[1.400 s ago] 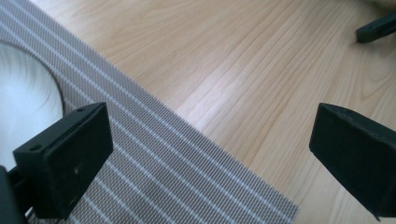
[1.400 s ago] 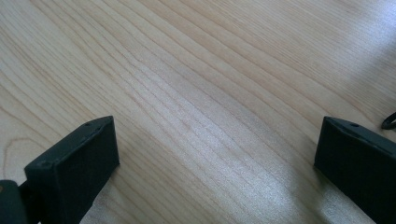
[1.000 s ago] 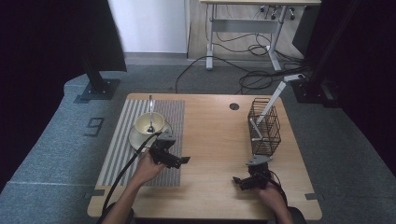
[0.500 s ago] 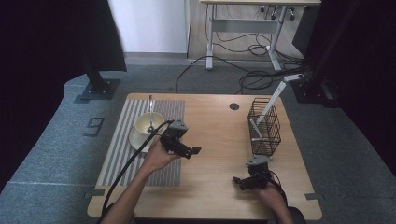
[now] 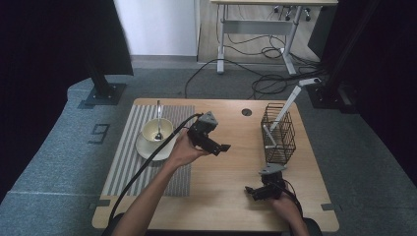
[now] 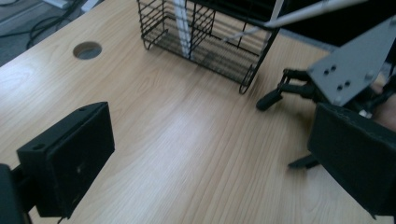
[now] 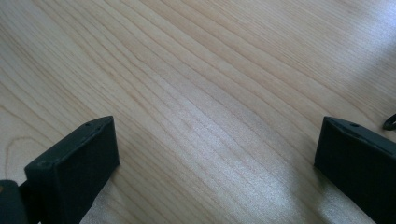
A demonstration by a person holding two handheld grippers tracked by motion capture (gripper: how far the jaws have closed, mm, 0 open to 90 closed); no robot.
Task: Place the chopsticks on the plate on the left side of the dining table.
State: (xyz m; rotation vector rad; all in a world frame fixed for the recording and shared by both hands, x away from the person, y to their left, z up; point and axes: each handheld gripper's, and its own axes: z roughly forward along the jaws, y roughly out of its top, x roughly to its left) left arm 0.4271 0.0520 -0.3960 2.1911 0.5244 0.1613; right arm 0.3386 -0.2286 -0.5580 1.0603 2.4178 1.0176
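Two grippers, both empty. Landmark: wire basket [image 5: 278, 133]. Well left of it, bowl [image 5: 157, 130] on saucer, spoon [image 5: 159, 122] standing in it. Left gripper [image 5: 216, 145] raised between bowl and basket, jaws spread wide, aimed basketward. Right gripper [image 5: 255, 190] low on the table [image 5: 221, 196] just below basket, jaws wide apart. Step, likely: left crossing to fetch utensils [image 6: 184, 25] from basket. Next: advance, descend, pinch one handle.
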